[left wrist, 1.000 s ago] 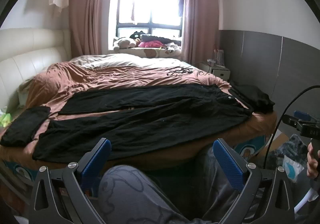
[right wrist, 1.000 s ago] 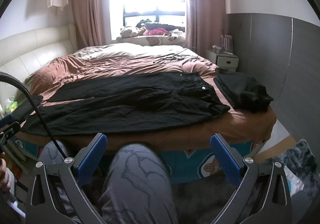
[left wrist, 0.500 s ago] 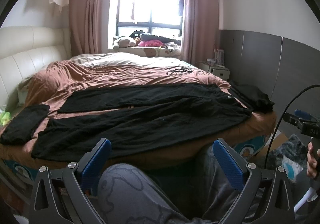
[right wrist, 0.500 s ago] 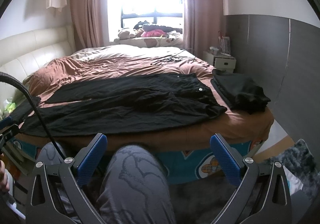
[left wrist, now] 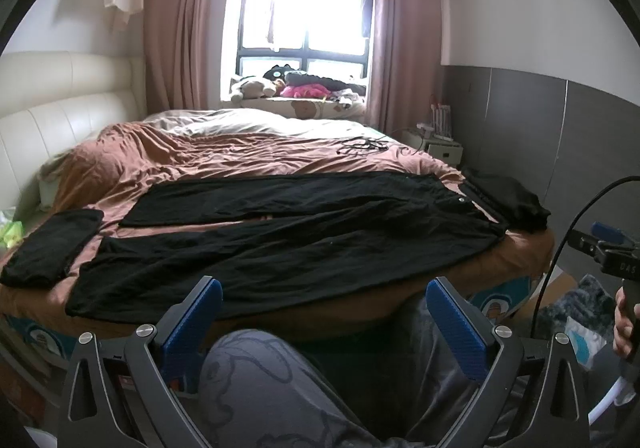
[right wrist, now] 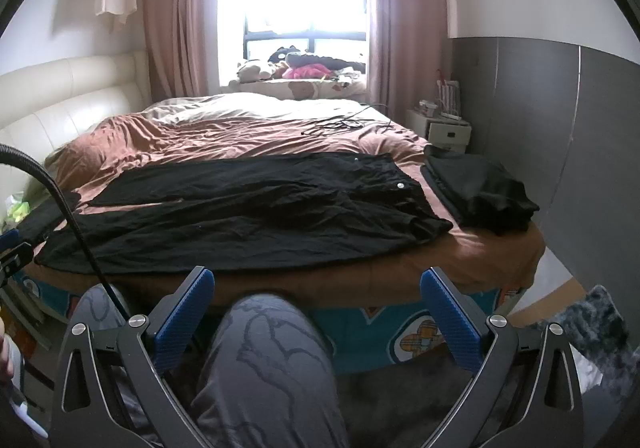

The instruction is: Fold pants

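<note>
Left wrist view: the black pants [left wrist: 304,232] lie spread flat across the near half of the bed [left wrist: 224,152], waistband toward 3 o'clock, the 2 legs running toward 9 o'clock and splayed apart. No fold shows yet, so by my reading the task is at its very start: bringing 1 leg over the other and folding along the length are all left. The left gripper [left wrist: 324,322] hangs short of the bed's near edge, fingers wide apart and empty, above the person's knee [left wrist: 260,376]. In the right wrist view the right gripper [right wrist: 318,308] is likewise spread and empty. Folded dark garments [right wrist: 480,192] lie just beside the waistband at 3 o'clock.
</note>
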### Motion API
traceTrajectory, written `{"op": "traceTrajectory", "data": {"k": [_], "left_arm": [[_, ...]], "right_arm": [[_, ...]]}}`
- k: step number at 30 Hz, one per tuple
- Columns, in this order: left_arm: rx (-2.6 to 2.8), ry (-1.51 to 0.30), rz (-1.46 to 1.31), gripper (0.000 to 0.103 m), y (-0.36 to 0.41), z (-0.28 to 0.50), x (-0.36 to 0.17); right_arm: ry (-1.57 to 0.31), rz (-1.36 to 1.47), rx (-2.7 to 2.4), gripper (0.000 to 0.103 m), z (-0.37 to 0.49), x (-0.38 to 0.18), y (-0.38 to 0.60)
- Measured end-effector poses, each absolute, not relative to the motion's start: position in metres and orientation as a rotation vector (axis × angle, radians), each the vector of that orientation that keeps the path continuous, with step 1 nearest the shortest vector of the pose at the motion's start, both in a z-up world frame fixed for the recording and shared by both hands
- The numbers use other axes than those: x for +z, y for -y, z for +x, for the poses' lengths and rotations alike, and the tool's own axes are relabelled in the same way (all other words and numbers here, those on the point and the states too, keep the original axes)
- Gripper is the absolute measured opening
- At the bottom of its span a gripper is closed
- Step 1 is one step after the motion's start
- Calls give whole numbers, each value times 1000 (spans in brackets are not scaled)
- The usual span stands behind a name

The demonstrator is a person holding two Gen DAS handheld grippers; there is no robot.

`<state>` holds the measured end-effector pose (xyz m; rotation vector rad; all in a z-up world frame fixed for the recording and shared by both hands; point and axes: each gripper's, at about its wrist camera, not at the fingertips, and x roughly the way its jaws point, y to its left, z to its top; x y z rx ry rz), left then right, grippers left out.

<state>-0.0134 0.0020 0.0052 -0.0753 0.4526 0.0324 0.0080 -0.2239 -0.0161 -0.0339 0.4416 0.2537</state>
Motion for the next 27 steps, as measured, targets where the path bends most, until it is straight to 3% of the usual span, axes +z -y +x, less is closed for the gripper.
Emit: {"op": "traceTrajectory", "data": {"k": [27], "left_arm": [[29,-454,-89,103,-13,-14,7]], "right_arm": [[-441,-23,243,103,9,-18,226]]}}
